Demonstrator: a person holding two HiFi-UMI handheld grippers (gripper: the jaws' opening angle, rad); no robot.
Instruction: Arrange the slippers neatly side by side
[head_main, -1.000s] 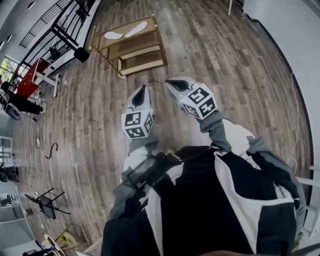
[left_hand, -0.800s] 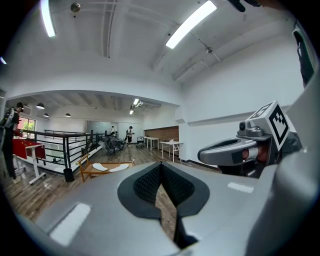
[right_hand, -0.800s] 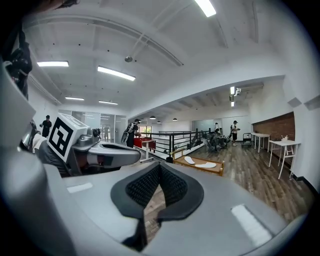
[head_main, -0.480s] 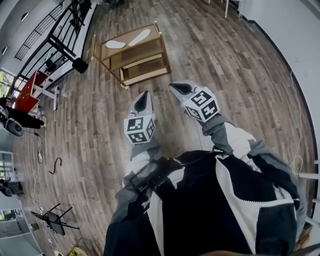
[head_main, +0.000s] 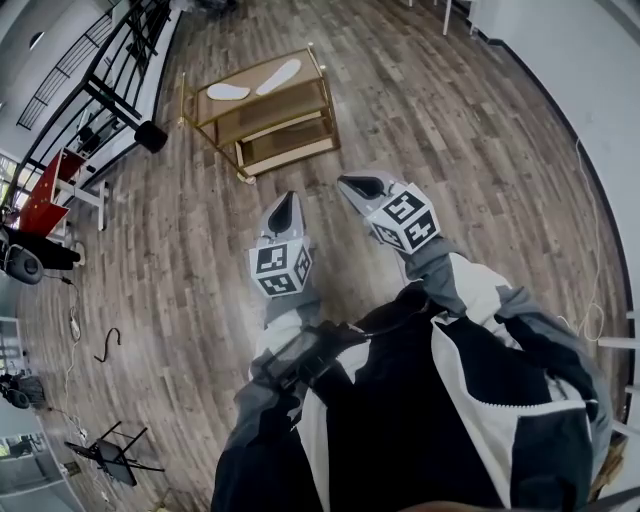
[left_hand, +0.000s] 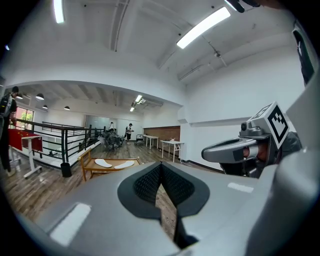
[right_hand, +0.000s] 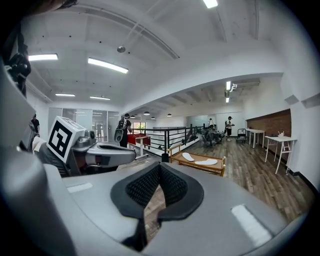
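Plainly the step in hand is the approach: the two slippers are well apart from both grippers, and nothing has been taken up yet. They lie on the top of the low wooden table (head_main: 300, 85). One slipper (head_main: 229, 91) is toward its left end. The other slipper (head_main: 278, 75) is nearer the middle and set at an angle to the first, so the pair forms a shallow V with a gap between.

To do this well, I would judge that the jaws need to be spread before they come over the table's near edge. Each gripper should then take one slipper by its thin rim, so the soft sole does not fold. After that, turn the angled one until both point the same way, heels level along one long edge.

Both arms are held out ahead of the chest, side by side. The left gripper (head_main: 286, 199) and the right gripper (head_main: 351, 184) aim almost level, dipped slightly toward the table, marker cubes uppermost. In each gripper view the jaws are clenched, pad against pad, with nothing between them.
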